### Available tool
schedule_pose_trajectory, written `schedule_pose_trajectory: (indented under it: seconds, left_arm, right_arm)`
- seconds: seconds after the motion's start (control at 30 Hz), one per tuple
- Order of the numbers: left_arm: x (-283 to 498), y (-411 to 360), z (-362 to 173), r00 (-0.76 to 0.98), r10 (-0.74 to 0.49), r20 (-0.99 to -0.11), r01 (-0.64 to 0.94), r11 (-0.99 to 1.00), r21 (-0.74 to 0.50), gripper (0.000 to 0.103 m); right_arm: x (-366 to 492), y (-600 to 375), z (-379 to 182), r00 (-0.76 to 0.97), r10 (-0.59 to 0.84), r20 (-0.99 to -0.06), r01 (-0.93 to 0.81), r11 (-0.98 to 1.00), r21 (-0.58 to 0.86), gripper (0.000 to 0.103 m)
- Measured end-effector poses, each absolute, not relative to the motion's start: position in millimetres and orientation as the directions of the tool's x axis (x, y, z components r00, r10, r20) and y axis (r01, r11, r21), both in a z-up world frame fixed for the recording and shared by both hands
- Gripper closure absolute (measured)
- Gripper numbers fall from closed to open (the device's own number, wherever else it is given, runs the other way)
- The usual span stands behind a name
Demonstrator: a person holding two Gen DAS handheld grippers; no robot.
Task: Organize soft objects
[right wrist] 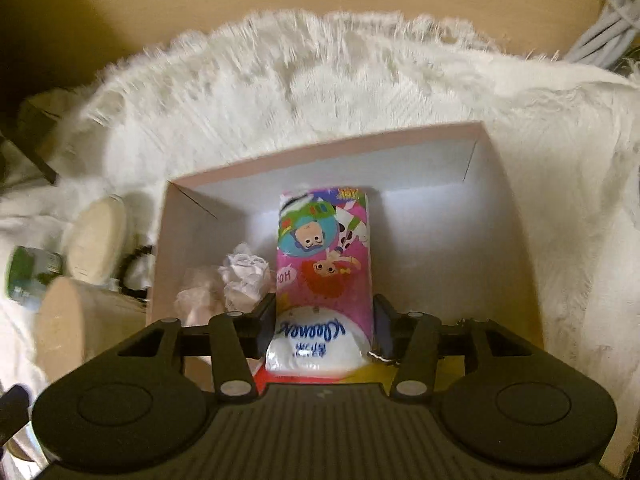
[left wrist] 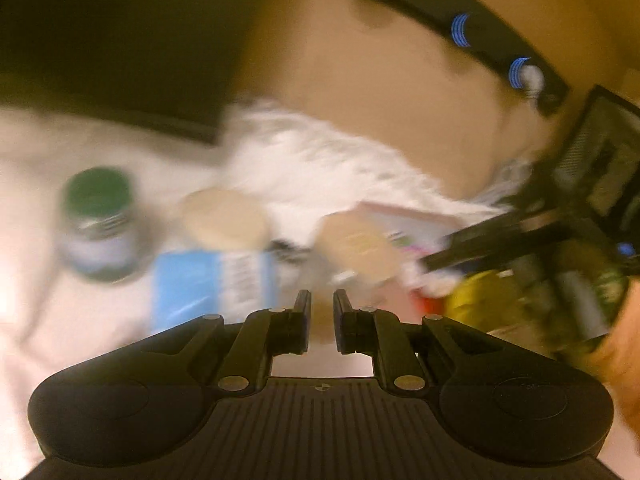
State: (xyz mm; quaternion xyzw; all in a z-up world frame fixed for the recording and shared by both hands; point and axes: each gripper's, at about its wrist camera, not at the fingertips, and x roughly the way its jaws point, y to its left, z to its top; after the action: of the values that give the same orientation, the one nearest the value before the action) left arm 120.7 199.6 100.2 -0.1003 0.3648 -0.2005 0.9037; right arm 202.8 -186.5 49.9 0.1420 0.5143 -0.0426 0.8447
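Note:
My right gripper [right wrist: 324, 312] is shut on a pink cartoon-printed tissue pack [right wrist: 324, 252] and holds it over the open white cardboard box [right wrist: 500, 216]. Crumpled white tissue [right wrist: 244, 276] lies in the box at its left. The box rests on a fluffy white rug [right wrist: 320, 80]. My left gripper [left wrist: 322, 300] is nearly shut and empty, above a blue tissue pack [left wrist: 208, 284]. The left wrist view is blurred; the rug [left wrist: 320, 160] and box [left wrist: 408, 220] show beyond it.
A green-capped jar [left wrist: 96, 224] and two beige round lids [left wrist: 228, 220] sit left of the box, also in the right wrist view [right wrist: 96, 236]. The other gripper [left wrist: 520, 236] and a hand [left wrist: 624, 344] are at the right. White cables [right wrist: 608, 20] lie far right.

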Motion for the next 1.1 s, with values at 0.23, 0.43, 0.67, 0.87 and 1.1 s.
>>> schedule_pose_trajectory:
  seconds: [0.23,0.43,0.67,0.87,1.1]
  left_arm:
    - [113,259,80,0.694,-0.299,-0.655,0.092,0.939,-0.331,0.09]
    - [119,273,78,0.699,-0.208,-0.684,0.032,0.965,-0.261,0.09]
    - [124,260,68,0.665,-0.245,-0.705,0.076,0.962,-0.262,0.09]
    - [125,249,63,0.633,-0.273,-0.724,0.129,0.96,-0.249,0.09]
    - [117,258,62,0.625,-0.283,-0.727,0.131,0.957,-0.26,0.09]
  right_arm:
    - [145,-177,100,0.653,-0.04,-0.756,0.161,0.983,0.088,0.045]
    - [107,-153,117,0.722,-0.051,-0.69,0.101,0.994,0.033,0.045]
    - [80,-106,103,0.78,-0.045,-0.624,0.042,0.999,-0.019,0.044]
    - [69,-75,86,0.742,0.078,-0.666,-0.081,0.996,0.026,0.044]
    - [65,-32,51,0.723,0.063,-0.688,-0.191,0.975,-0.111,0.042]
